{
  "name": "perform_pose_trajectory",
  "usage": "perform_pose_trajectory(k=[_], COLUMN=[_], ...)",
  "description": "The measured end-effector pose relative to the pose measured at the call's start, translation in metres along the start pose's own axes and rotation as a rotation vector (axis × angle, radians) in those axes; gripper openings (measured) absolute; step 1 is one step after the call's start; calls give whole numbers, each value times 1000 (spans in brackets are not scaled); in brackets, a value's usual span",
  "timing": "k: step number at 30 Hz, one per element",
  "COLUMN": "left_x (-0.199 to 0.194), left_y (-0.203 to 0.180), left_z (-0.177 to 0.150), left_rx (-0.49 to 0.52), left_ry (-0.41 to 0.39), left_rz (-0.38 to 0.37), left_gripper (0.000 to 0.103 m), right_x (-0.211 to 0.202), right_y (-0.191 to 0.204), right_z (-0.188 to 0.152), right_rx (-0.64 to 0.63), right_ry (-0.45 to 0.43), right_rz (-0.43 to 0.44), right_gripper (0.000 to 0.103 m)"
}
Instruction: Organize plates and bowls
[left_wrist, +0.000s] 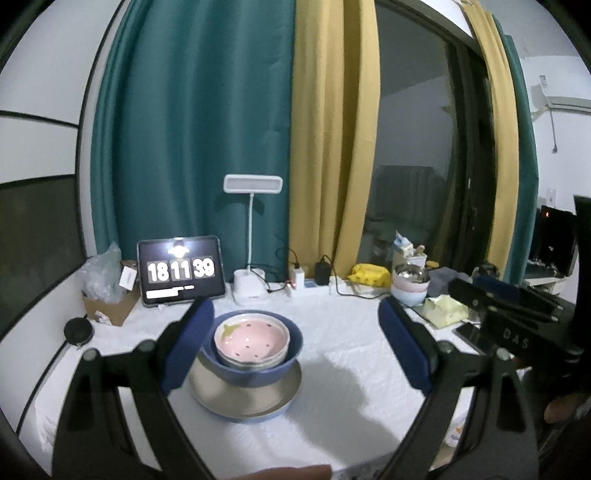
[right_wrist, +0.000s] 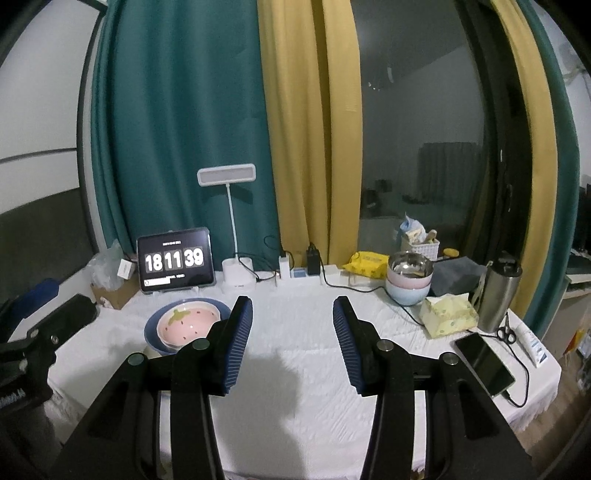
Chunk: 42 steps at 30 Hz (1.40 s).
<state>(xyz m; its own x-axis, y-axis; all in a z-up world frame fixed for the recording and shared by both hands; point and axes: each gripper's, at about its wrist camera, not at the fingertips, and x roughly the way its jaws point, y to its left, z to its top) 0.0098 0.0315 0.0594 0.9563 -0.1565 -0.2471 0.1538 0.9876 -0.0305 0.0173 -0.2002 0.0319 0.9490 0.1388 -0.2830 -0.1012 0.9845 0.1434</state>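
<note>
A pink strawberry-pattern dish (left_wrist: 252, 339) sits nested in a blue bowl (left_wrist: 291, 347), which stands on a beige plate with a blue rim (left_wrist: 251, 400). My left gripper (left_wrist: 295, 321) is open and wide, its left pad just in front of this stack, nothing between the fingers. The same stack, pink dish (right_wrist: 186, 325) inside the blue bowl (right_wrist: 155, 321), lies left of my right gripper (right_wrist: 293, 317), which is open over bare tablecloth. A second stack of steel, pink and pale blue bowls (right_wrist: 409, 280) stands at the back right, also the bowl stack (left_wrist: 410, 284) in the left wrist view.
Along the back are a tablet clock (right_wrist: 175, 260), a white desk lamp (right_wrist: 238, 275), chargers and a yellow packet (right_wrist: 365, 267). A tissue pack (right_wrist: 448, 317), steel flask (right_wrist: 500, 291), phone (right_wrist: 484, 363) and scissors (right_wrist: 506, 332) crowd the right. The right gripper's body (left_wrist: 509, 306) shows in the left wrist view.
</note>
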Motion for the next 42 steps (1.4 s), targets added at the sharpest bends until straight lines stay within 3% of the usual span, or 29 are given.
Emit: perform_pose_trajectory(k=[13,42], left_x=[-8,-6], left_y=[-1,-11], left_z=[7,5], left_rx=[12,37], left_ry=[-11,-2], left_rz=[47,10], left_gripper=[92,92], right_x=[-22,-20], right_y=[5,2], right_z=[12,12], right_rx=[-5,5], right_ry=[-51,-42], right_rz=[5,3], right_gripper=[58,59])
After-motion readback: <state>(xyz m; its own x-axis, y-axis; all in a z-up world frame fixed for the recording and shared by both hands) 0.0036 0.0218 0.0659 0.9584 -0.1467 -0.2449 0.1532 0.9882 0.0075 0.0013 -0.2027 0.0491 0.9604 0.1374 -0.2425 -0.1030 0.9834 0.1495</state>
